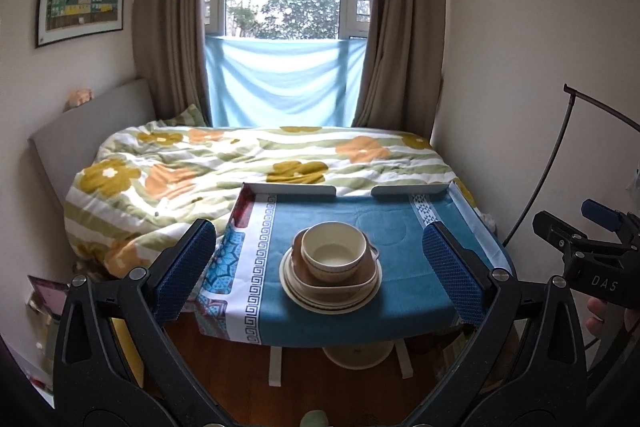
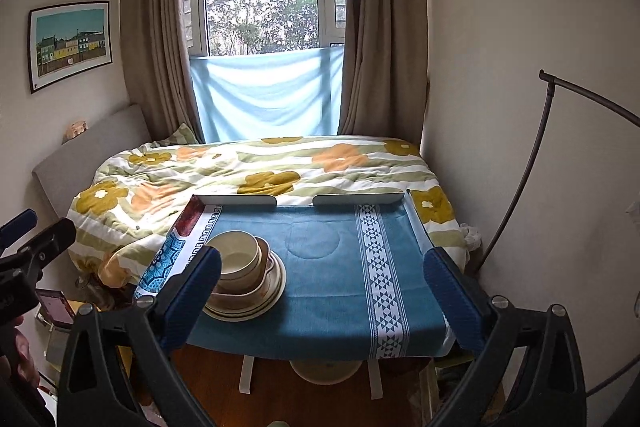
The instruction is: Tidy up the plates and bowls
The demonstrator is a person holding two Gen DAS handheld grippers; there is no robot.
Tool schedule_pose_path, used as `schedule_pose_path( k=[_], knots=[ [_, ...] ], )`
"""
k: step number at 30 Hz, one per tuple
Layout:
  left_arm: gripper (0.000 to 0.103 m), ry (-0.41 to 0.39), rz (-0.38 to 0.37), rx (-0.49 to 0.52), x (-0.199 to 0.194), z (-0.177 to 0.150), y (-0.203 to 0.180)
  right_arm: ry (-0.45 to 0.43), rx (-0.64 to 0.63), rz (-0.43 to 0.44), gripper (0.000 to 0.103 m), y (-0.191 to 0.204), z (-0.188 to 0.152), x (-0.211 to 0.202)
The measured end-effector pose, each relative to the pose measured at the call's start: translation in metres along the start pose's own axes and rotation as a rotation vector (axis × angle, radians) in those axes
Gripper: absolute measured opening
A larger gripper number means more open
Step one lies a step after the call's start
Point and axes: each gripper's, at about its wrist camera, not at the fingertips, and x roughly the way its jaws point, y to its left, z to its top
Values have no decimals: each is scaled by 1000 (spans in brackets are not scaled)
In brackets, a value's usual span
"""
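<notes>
A cream bowl (image 1: 334,251) sits in a brown squarish dish (image 1: 308,275), which rests on round cream plates (image 1: 294,293), all stacked on the blue tablecloth (image 1: 400,267). The stack also shows in the right wrist view, with the bowl (image 2: 236,255) on top of the plates (image 2: 260,301). My left gripper (image 1: 320,275) is open and empty, held back from the table's near edge with the stack between its fingers in view. My right gripper (image 2: 324,291) is open and empty, to the right of the stack. The right gripper's body (image 1: 592,255) shows at the right of the left wrist view.
The small table (image 2: 360,201) has a white raised rim at the back and stands against a bed with a flowered duvet (image 1: 240,167). A wall and a curved black lamp pole (image 2: 524,179) are at the right. A round white base (image 1: 352,353) sits under the table.
</notes>
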Motion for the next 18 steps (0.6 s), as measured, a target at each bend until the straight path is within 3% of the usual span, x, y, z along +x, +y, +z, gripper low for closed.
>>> schedule_pose_path(
  k=[18],
  knots=[
    [103,-17,12,7,-4,1,-1,-10,-5,-1,101,3,8,-5]
  ],
)
